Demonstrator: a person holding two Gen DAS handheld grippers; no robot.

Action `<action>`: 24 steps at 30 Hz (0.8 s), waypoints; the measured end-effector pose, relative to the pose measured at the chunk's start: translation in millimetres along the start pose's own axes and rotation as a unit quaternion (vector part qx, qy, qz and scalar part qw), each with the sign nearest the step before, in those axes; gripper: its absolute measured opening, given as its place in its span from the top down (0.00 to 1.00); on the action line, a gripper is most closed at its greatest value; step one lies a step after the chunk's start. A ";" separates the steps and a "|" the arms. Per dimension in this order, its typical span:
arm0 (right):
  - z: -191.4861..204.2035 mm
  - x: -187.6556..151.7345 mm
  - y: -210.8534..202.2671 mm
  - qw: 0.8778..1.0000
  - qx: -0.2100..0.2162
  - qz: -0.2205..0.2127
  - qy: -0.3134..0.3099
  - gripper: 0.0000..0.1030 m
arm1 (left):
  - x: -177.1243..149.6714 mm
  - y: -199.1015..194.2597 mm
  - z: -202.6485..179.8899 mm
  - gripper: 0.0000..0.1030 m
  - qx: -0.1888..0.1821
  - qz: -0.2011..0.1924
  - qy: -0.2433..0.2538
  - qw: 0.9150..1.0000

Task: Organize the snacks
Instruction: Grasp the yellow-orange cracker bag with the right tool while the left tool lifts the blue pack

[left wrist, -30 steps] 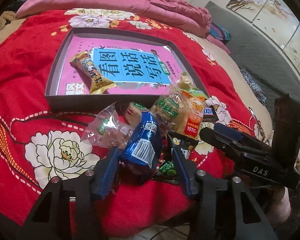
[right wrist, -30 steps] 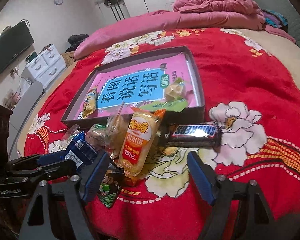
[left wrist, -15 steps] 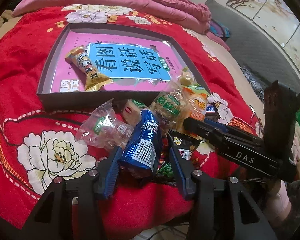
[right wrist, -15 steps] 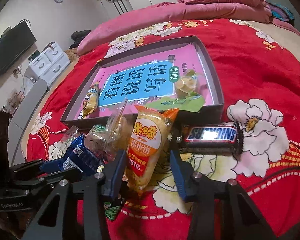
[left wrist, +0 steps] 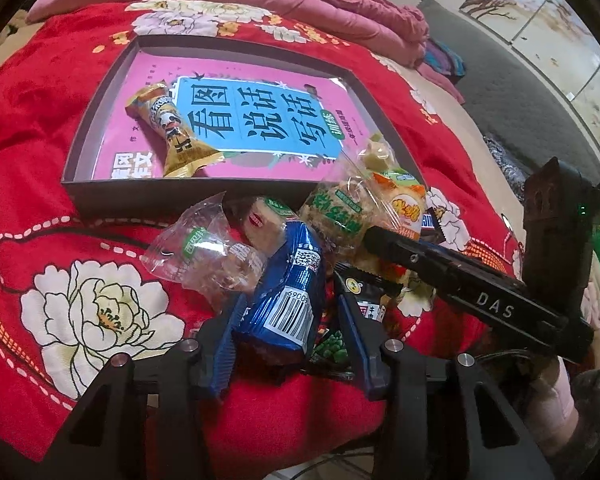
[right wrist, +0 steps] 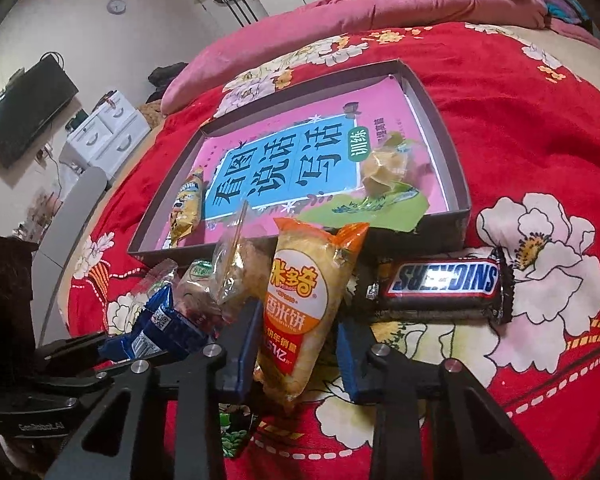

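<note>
Left wrist view: the left gripper [left wrist: 290, 322] has its blue fingers narrowed around the glossy blue foil snack packet [left wrist: 286, 292] near the front of the pile; squeeze gently, lift clear, then carry it far into the shallow grey cardboard tray [left wrist: 148, 196].

Right wrist view: the right gripper [right wrist: 296, 344] closes around the orange-and-yellow rice-cracker bag [right wrist: 306, 304], left of the brown Snickers bar [right wrist: 440, 290]; grip mid-bag, avoid crushing.

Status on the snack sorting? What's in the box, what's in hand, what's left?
Early. Done: gold-wrapped snack and a pale wrapped one lie in the box. In hand: left gripper brackets the blue packet, right gripper the orange rice-cracker pack. Left: Snickers bar, clear-wrapped snacks.
</note>
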State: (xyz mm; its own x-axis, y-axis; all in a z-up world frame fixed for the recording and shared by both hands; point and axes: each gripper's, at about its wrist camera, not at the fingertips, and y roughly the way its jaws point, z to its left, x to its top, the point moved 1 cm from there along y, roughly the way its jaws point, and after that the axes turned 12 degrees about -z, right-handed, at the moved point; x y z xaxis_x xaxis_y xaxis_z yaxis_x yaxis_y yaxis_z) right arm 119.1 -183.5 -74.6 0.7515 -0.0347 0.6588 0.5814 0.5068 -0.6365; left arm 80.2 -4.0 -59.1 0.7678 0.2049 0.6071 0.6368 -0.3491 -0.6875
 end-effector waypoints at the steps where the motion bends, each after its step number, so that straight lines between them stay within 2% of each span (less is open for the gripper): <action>1: -0.5 1.0 -1.5 1.000 -0.001 -0.003 0.000 0.69 | 0.1 0.0 0.1 0.56 0.000 0.001 -0.001 1.000; 6: -5.4 7.8 -11.2 1.000 -0.011 -0.025 0.000 0.70 | 0.6 0.6 -1.5 0.65 0.004 0.004 0.002 1.000; 16: -4.9 10.3 -17.1 0.999 -0.021 -0.035 -0.015 0.70 | 4.6 -1.4 -16.6 0.69 0.004 -0.009 0.032 0.999; 24: -2.0 11.2 -19.5 0.999 -0.019 -0.038 -0.022 0.70 | 11.8 13.8 -13.1 0.69 0.009 0.001 0.019 1.000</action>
State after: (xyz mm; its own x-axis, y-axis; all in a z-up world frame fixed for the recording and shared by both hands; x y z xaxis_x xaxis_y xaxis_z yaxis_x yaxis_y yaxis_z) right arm 116.7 -195.5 -55.6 0.6902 -0.0331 0.7228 0.6484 0.4715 -0.5976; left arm 97.1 -18.4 -56.2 0.7661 0.1695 0.6200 0.6367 -0.3323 -0.6958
